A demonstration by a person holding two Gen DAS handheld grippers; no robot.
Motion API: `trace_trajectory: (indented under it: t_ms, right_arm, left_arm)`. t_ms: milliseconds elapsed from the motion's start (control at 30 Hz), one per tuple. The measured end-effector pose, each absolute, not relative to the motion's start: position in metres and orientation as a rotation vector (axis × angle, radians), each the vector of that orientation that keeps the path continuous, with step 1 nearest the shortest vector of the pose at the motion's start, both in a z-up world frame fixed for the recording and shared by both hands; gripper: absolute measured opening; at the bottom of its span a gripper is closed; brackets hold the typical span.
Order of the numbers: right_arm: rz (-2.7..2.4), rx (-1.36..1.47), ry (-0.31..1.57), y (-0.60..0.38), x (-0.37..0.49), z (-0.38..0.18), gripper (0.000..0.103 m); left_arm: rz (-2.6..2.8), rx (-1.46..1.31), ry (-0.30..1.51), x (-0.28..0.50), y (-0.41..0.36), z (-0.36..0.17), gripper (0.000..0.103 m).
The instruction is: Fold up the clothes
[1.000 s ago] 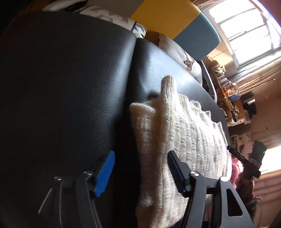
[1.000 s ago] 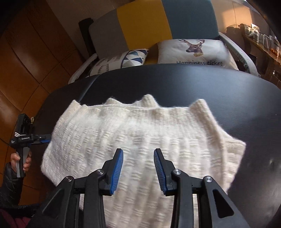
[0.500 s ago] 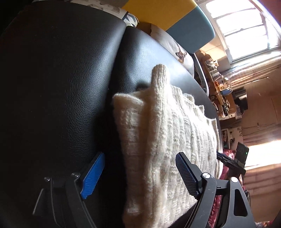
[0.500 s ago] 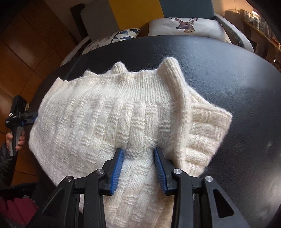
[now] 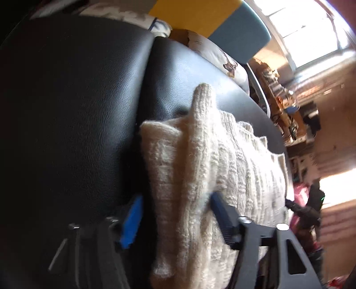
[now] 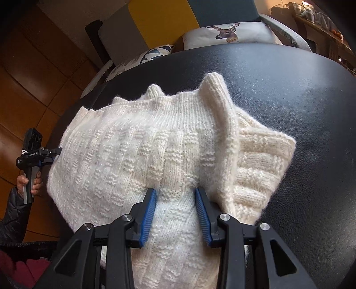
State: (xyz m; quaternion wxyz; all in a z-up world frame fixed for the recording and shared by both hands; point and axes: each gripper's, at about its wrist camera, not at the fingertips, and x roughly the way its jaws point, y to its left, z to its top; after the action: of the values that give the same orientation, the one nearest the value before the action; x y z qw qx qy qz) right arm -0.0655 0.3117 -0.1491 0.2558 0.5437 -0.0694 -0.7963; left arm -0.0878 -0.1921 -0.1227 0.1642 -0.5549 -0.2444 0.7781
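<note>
**Cream knit bunched on the black cushion, both tools at its near edge**

Closest to me, my right gripper (image 6: 175, 213) has its blue pads pressed into the sweater (image 6: 155, 151), a ridge of knit gathered between them; the jaws stand apart, so I cannot tell whether they truly pinch the fabric or only rest against it. My left gripper (image 5: 175, 220) sits at the garment's other end, spread wide, with the folded edge of the sweater (image 5: 211, 177) lying between its fingers.

Beyond the pads, the sweater is a thick cream knit with a raised block-and-rib pattern, folded into a plump bundle. One corner stands up in a soft peak, and a ribbed layer pokes out from beneath on the right side.

It lies on a black leather cushion (image 6: 300, 93). Farther back, a deer-print pillow (image 6: 224, 33) leans against a sofa (image 6: 160, 20) with grey, yellow and teal panels.
</note>
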Motion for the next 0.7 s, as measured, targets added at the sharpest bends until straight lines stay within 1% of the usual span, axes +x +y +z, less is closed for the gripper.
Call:
trace_trajectory:
  t_ms: [33, 67, 200, 267, 367, 433, 500, 567, 700]
  right_arm:
    - [-2.164, 1.479, -0.183, 0.311, -0.067, -0.148, 0.037]
    - [-2.165, 1.482, -0.177, 0.311, -0.068, -0.148, 0.037]
    - [-2.166, 1.495, -0.129, 0.307, -0.071, -0.145, 0.037]
    - [-2.152, 1.504, -0.066, 0.302, -0.071, -0.14, 0.037]
    - [-2.121, 1.492, 0.118, 0.294, -0.068, -0.125, 0.036]
    - [-2.091, 1.455, 0.273, 0.288, -0.064, -0.114, 0.036]
    - [-2.049, 1.422, 0.373, 0.283, -0.061, -0.106, 0.036]
    - [-2.006, 1.407, 0.445, 0.281, -0.062, -0.106, 0.036]
    - [-1.908, 1.463, 0.52, 0.275, -0.069, -0.125, 0.036]
  left_arm:
    - [2.195, -1.566, -0.743, -0.088, -0.194, -0.121, 0.019]
    - [2.169, -1.55, -0.795, -0.088, -0.196, -0.12, 0.019]
    - [2.212, -1.522, -0.78, -0.086, -0.191, -0.118, 0.017]
    - [2.2, -1.49, -0.884, -0.085, -0.197, -0.118, 0.017]
    - [2.176, -1.471, -0.98, -0.082, -0.205, -0.116, 0.016]
    - [2.174, -1.45, -0.994, -0.083, -0.208, -0.112, 0.016]
    - [2.179, -1.435, -0.998, -0.085, -0.209, -0.106, 0.015]
    - [2.194, -1.428, -0.996, -0.087, -0.211, -0.102, 0.015]
    - [2.206, -1.419, -0.996, -0.092, -0.213, -0.093, 0.015]
